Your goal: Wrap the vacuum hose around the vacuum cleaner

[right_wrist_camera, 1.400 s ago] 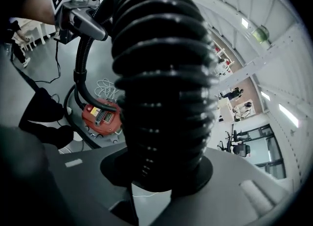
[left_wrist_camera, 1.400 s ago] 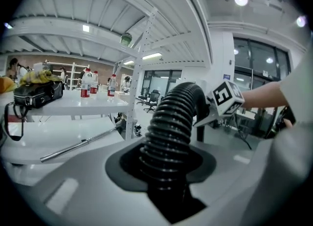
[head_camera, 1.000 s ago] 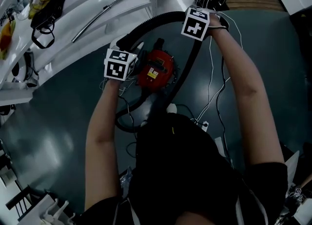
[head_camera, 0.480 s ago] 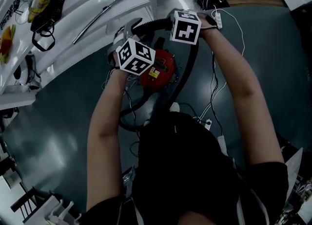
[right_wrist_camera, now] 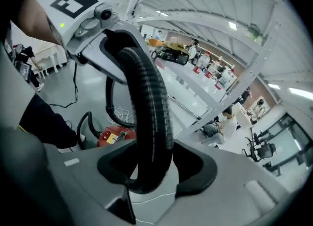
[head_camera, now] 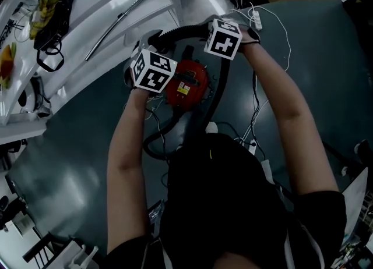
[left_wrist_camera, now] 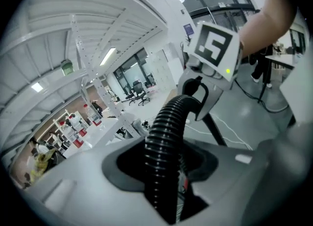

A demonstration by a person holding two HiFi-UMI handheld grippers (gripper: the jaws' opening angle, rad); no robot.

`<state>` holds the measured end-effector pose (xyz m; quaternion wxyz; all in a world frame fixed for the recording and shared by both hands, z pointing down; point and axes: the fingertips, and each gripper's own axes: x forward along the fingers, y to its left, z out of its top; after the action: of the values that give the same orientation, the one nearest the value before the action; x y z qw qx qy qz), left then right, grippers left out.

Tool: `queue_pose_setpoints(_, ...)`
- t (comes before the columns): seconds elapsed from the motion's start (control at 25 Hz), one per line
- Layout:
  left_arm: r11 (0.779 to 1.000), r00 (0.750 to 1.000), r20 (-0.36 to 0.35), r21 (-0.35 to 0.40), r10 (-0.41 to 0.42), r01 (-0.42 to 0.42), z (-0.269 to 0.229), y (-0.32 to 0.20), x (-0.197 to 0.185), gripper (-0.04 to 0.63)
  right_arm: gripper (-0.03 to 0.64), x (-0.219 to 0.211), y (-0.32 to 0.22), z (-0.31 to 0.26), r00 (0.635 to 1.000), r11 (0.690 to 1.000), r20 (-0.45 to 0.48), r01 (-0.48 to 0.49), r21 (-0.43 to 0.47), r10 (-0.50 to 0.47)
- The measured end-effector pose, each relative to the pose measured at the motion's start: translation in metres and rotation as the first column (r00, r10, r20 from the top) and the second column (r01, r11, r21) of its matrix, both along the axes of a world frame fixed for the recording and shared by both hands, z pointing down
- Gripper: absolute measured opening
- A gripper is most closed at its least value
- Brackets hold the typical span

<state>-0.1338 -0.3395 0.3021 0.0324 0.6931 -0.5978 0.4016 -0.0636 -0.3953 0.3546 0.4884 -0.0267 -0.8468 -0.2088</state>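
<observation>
The red vacuum cleaner [head_camera: 185, 84] stands on the dark floor under my hands and also shows low in the right gripper view [right_wrist_camera: 113, 136]. Its black ribbed hose [head_camera: 220, 87] arches over the cleaner from one gripper to the other, then runs down the right side. My left gripper [head_camera: 147, 42] has just been closing, and its jaws are shut on the hose [left_wrist_camera: 164, 142]. My right gripper [head_camera: 201, 29] has just been opening; the hose [right_wrist_camera: 149, 122] lies loose between its jaws, with a gap at one pad. Each gripper view shows the other gripper.
White shelving [head_camera: 111, 0] stands at the upper left with a black bag [head_camera: 49, 11] and a metal tube [head_camera: 125, 14]. White cables and a power strip [head_camera: 254, 18] lie on the floor beyond my right hand. A person [right_wrist_camera: 222, 122] sits by the shelves.
The two grippers have drawn nearer each other above the cleaner. The left one rolled and rose a little; the right one moved left. The hose arch between them is tighter.
</observation>
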Motion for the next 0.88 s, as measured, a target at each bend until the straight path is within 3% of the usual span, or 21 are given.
queue_pose_setpoints(0.24,0.994,0.993,-0.088,0.073,-0.078,0.085,-0.021,0.006,-0.027,0.192,0.236,0.035,-0.021,0.024,0.986,0.984,-0.025,-0.168,-0.062,0.166)
queue_pose_setpoints(0.6,0.972,0.970,-0.228,0.196,-0.087,0.133,-0.045,0.000,-0.029,0.193,0.236,0.034,-0.018,0.034,0.979,0.971,-0.037,-0.203,-0.122,0.200)
queue_pose_setpoints(0.88,0.956,0.968,-0.237,0.258,-0.078,0.140,-0.077,-0.005,-0.039,0.193,0.239,0.023,-0.014,0.037,0.982,0.974,-0.026,-0.188,-0.130,0.186)
